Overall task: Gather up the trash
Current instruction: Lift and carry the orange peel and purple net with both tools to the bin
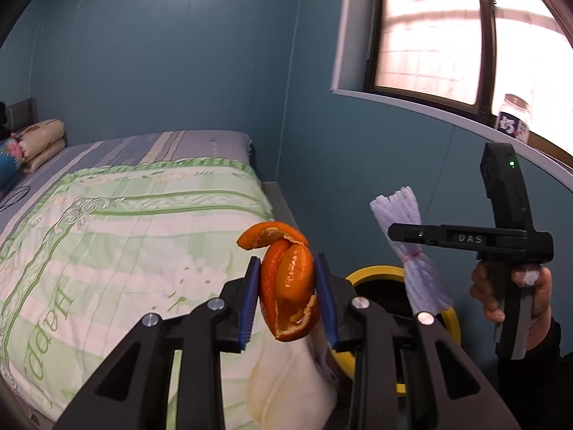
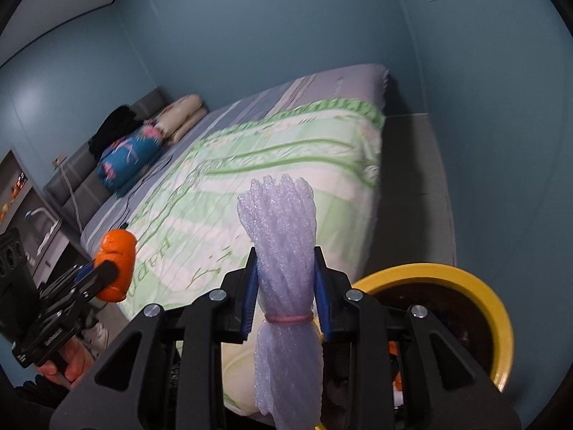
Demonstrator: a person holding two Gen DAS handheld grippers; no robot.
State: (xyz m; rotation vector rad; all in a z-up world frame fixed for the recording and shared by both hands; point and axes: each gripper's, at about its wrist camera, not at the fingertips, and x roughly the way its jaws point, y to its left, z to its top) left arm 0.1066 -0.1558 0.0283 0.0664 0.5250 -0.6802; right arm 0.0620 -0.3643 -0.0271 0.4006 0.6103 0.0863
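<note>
The left tongs (image 1: 288, 283) are clamped on a curled piece of orange peel (image 1: 288, 286), its blue pads (image 1: 250, 297) pressing the peel from both sides so that it stands upright between them, the torn top flap curling over to the left above the fingertips. The right tongs (image 2: 285, 295) are clamped on a bundle of pale purple foam netting (image 2: 283, 251), which is tied near its lower part with a pink rubber band (image 2: 288, 319) and sticks up well above the fingertips and hangs down below them.

Below and just to the right of both tongs sits a round bin with a yellow rim (image 2: 497, 322) and a dark inside (something orange shows at its near edge in the right wrist view, too small to identify). In the left wrist view the foam bundle hangs over the bin's opening (image 1: 376, 286), while the peel is to the left of the rim, over the corner of the bed.

Ahead of the tongs lies the bed (image 1: 107, 233) with a green and white quilt (image 2: 250, 179); folded blankets (image 2: 150, 143) are piled at its far end against the blue wall (image 1: 179, 53). To the right of the left tongs, above, a window (image 1: 447, 36) has a jar (image 1: 514, 116) standing on its sill.
</note>
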